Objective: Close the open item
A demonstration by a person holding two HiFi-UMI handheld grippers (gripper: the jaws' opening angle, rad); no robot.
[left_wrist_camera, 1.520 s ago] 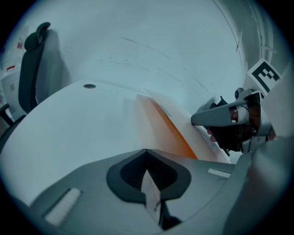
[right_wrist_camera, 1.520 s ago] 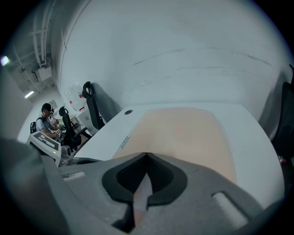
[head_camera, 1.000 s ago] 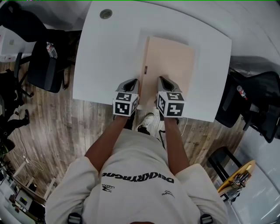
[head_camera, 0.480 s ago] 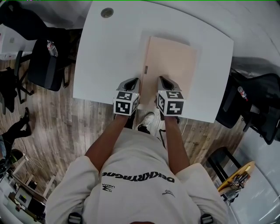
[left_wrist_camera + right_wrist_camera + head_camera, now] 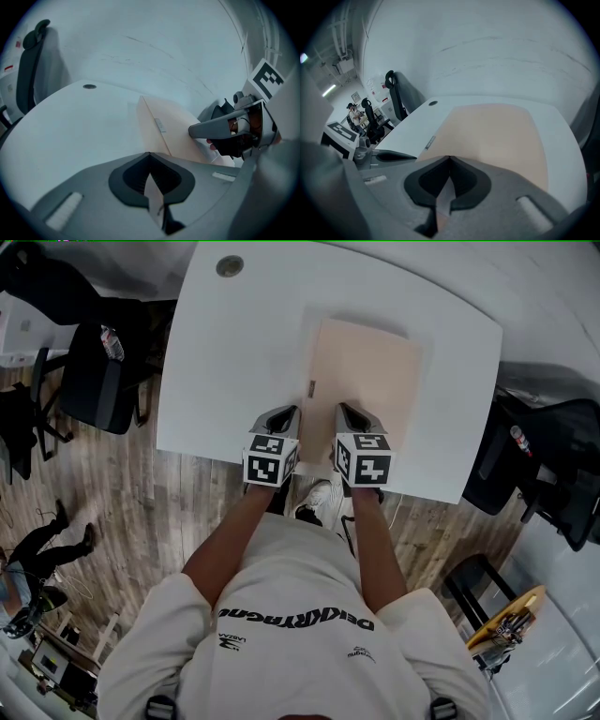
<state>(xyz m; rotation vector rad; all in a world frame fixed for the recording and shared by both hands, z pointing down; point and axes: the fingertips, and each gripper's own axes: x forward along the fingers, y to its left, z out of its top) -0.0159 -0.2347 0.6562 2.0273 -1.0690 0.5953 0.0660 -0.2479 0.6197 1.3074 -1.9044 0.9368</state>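
White table (image 5: pixel 234 352), beige folder (image 5: pixel 367 381) lying flat mid-table, looks shut already. Left gripper (image 5: pixel 285 414) and right gripper (image 5: pixel 349 412) both pressed together, empty, unmoved at folder's near edge; closing seems done.

Here the left forearm (image 5: pixel 228 542) and right forearm (image 5: pixel 375 549) stretch forward, parallel. The left gripper (image 5: pixel 283 416) has its jaws pressed together at the tips. Just to its right and level with it, the right gripper (image 5: pixel 351 414) is closed the same way.
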